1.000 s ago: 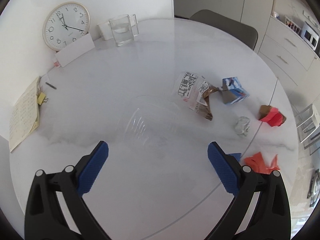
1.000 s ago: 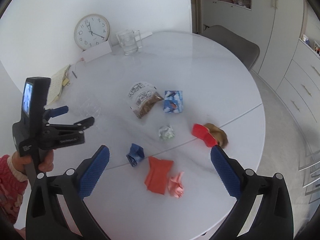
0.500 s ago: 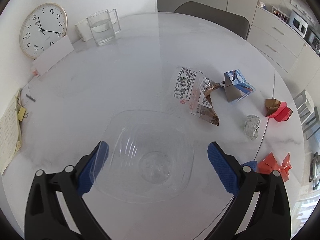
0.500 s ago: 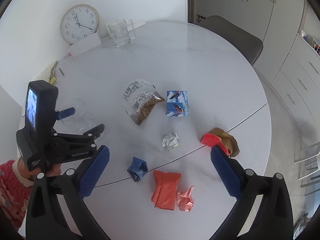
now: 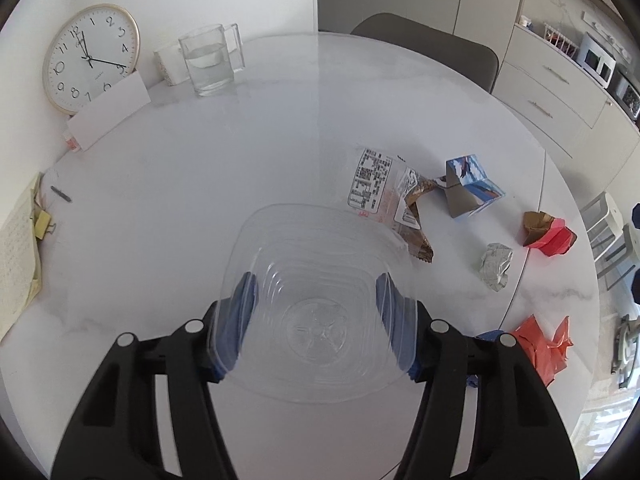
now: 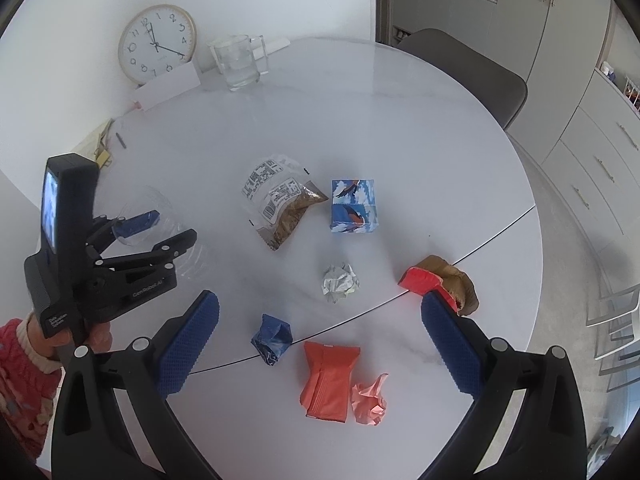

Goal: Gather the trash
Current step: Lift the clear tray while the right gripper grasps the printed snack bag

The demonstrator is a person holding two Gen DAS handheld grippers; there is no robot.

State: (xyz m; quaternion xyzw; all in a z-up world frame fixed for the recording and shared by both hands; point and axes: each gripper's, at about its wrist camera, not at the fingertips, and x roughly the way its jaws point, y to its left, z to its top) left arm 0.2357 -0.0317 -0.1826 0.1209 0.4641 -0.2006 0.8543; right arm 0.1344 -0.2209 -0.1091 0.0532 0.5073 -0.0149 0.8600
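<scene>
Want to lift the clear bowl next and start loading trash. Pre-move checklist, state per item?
1. Left gripper jaws have just been closing on the clear bowl; pads at both sides: ok.
2. Firm grip: cannot tell.
3. Bowl empty: ok.
4. Right gripper open, nothing held: ok.
5. Blue wrapper and orange packet lie between its fingers: ok.
6. Water glass far from the bowl: ok.
</scene>
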